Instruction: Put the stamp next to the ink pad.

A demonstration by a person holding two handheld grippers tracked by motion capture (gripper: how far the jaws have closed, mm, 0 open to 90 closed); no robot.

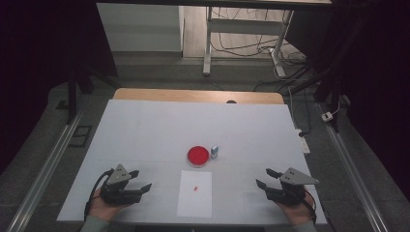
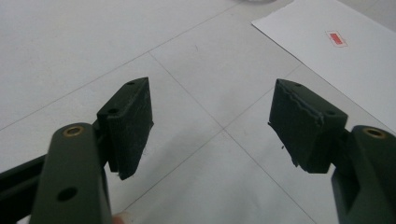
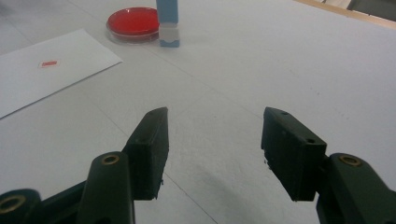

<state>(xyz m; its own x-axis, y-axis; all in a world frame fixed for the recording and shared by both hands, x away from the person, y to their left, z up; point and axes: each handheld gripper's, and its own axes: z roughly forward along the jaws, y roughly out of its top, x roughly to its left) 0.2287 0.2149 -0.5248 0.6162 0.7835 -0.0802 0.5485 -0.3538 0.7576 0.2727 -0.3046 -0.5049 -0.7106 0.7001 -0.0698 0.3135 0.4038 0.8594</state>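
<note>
Claws idle, both open and empty: left claw (image 1: pixel 141 180), right claw (image 1: pixel 262 177). White sheet (image 1: pixel 195 200) with a small red tag (image 1: pixel 196 188) lies between them; red dish (image 1: pixel 198 156) and small blue-white bottle (image 1: pixel 214 152) stand just beyond. Likely next: approach the tag low and square, jaws straddling it, pinching gently.

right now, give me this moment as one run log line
left claw: open, empty | right claw: open, empty | red dish: untouched | small bottle: upright beside dish | paper sheet: flat between claws
</note>
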